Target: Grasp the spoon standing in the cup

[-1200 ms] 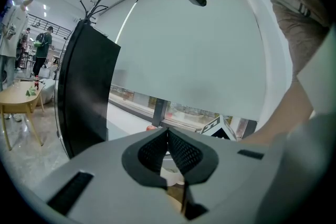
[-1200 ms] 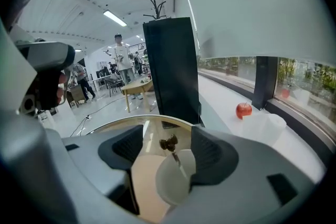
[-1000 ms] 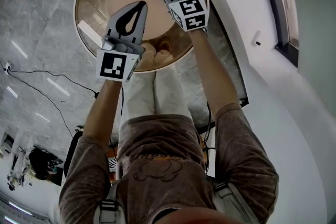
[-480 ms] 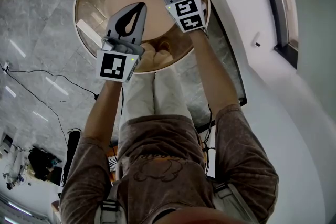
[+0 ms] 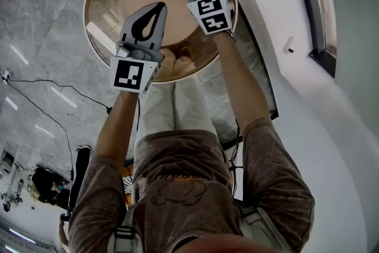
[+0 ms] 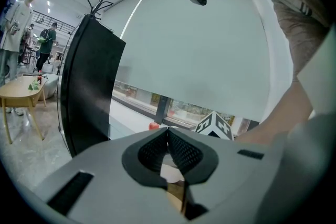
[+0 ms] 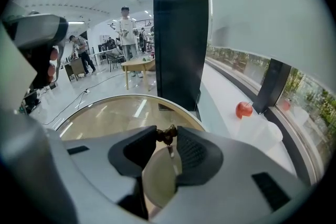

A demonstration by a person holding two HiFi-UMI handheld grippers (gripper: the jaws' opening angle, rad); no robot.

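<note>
Shell of right gripper [image 7: 167, 131] matt grey plastic; pads black, ribbed, rubbery. Top of spoon [image 7: 168, 135] dark, glossy, metal-looking. The cup [image 7: 157, 178] pale, smooth, matt. The table [image 5: 103, 6] glossy, wood-toned. The floor [image 5: 41, 38] polished grey stone.

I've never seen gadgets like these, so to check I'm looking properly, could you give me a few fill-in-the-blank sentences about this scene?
1. The left gripper has its jaws ___, with nothing between them.
2. The spoon has its brown top between the jaws of the ___ gripper.
3. The table below both grippers is ___ in shape.
Missing words: shut; right; round. The right gripper has just been closing its jaws on the spoon.
</note>
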